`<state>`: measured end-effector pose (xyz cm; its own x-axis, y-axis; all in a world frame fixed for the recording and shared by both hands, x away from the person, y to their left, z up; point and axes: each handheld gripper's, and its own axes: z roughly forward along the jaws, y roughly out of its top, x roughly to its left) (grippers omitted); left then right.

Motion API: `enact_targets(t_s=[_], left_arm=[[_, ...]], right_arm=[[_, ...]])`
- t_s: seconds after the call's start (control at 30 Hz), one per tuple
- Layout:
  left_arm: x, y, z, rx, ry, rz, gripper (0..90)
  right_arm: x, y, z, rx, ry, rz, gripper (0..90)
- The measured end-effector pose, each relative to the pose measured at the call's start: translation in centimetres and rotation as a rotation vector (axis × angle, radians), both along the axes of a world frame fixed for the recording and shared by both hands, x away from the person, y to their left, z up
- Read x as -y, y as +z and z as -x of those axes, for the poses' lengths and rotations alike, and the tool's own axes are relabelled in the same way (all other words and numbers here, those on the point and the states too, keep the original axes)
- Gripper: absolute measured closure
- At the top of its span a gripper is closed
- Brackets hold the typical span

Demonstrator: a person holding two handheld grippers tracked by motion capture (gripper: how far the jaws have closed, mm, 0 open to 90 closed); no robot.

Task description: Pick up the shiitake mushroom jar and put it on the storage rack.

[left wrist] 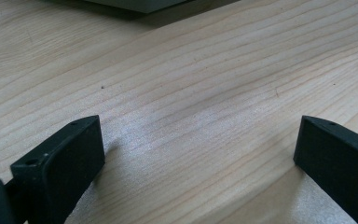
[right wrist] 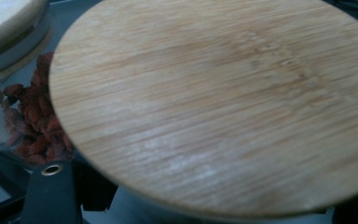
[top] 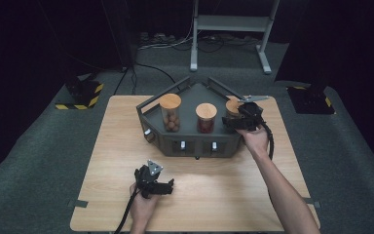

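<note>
here my right gripper [top: 237,120] is pinching the jar [top: 232,108] at the right end of the grey tray [top: 195,141], which sits at the table's [top: 224,195] far edge; its wooden lid [right wrist: 214,102] is right under the camera. my left gripper [top: 155,186] rests near the front edge, jaws spread wide over bare wood.

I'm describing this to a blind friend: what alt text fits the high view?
A person's right gripper grips the rightmost jar of three wooden-lidded jars in a dark tray on a wooden table. The left gripper rests open near the table's front edge.
</note>
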<state>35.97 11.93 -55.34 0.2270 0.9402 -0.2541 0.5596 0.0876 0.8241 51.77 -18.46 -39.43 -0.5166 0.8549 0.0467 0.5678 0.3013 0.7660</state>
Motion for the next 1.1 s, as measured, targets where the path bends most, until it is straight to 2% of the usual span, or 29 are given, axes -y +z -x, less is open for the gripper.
enact_targets(t_s=[0.27,0.43,1.1], left_arm=[[0.00,0.00,0.00,0.000,0.000,0.000,1.8],[-0.01,0.00,0.00,0.000,0.000,-0.001,1.8],[-0.01,0.00,0.00,0.000,-0.001,-0.001,1.8]], right_arm=[[0.00,-0.21,-0.01,0.000,0.002,0.004,25.1],[-0.25,-0.36,0.18,0.016,0.004,0.031,25.1],[-0.16,-0.49,0.17,0.024,0.001,0.021,24.5]])
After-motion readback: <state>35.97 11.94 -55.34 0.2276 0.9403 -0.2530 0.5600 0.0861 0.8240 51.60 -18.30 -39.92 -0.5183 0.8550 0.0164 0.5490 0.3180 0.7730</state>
